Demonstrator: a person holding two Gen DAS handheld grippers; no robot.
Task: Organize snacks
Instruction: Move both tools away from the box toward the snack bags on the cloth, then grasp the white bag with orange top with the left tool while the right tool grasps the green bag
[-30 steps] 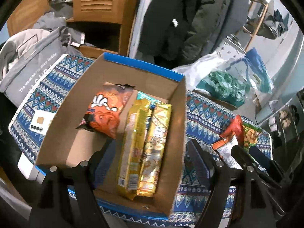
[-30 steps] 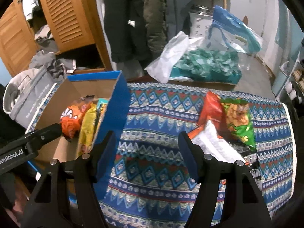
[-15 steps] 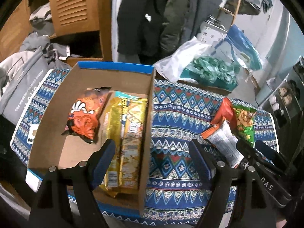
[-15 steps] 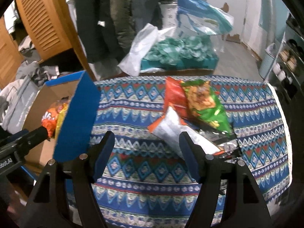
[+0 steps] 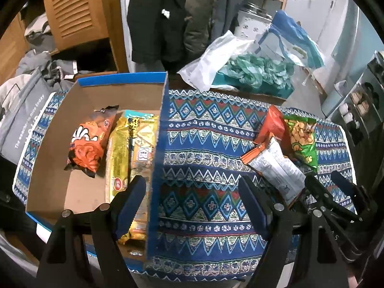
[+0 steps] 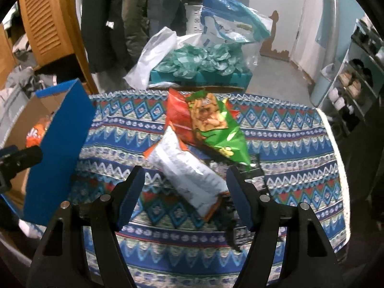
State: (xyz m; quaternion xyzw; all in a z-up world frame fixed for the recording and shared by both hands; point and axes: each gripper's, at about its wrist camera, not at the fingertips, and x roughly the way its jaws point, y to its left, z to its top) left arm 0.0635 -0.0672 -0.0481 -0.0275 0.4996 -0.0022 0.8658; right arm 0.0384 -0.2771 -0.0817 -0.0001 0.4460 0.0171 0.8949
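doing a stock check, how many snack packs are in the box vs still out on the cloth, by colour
In the cardboard box:
orange pack: 1
gold packs: 2
teal pack, mostly hidden under the gold ones: 1

On the patterned cloth:
red pack: 1
green pack: 1
white-backed pack with orange edges: 1
dark pack, mostly hidden: 1

Total: 8

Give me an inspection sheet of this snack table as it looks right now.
Surface: patterned tablecloth covers the table.
Job's things: cardboard box holds an orange packet and gold packets; white pouch, green bag and red bag lie in a pile on the cloth.
Clutter: plastic bags and teal tray beyond the table.
Grippers: left gripper open, empty; right gripper open, framing the white pouch.
Cables: nothing seen.
Surroundings: hanging coats, wooden louvred door, shelves.
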